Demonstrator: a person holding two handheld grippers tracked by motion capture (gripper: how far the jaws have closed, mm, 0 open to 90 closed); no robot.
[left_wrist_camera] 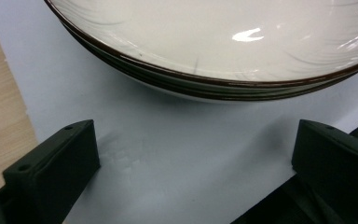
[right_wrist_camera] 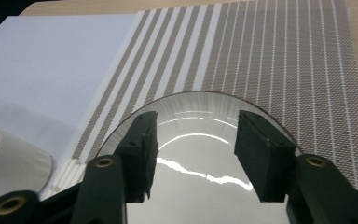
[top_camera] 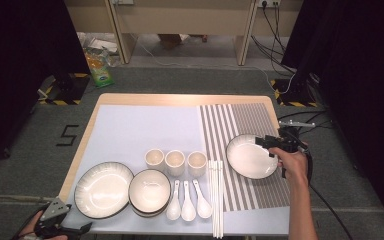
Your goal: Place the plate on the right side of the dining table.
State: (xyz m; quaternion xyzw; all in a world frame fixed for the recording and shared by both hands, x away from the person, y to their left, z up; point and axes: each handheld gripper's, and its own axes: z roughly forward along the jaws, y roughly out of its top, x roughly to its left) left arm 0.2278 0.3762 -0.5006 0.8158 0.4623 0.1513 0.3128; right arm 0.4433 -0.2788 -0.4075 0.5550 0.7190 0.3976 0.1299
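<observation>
Right gripper (top_camera: 269, 145) is held over the right rim of the plate (top_camera: 250, 156) on the striped mat (top_camera: 260, 120); its jaws are spread, nothing pinched between them. Left gripper (left_wrist_camera: 191, 154) is seen spread too, empty, just short of the stacked plates (left_wrist_camera: 214, 42), which lie straight ahead of it.

Overhead light glares on the plate (right_wrist_camera: 200, 186) and big plate (left_wrist_camera: 223, 42); dark surroundings, close views slightly soft.

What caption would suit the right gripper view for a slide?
Right gripper, jaws open, above a glossy round white ceramic plate resting on a brown-and-white striped woven placemat.
</observation>
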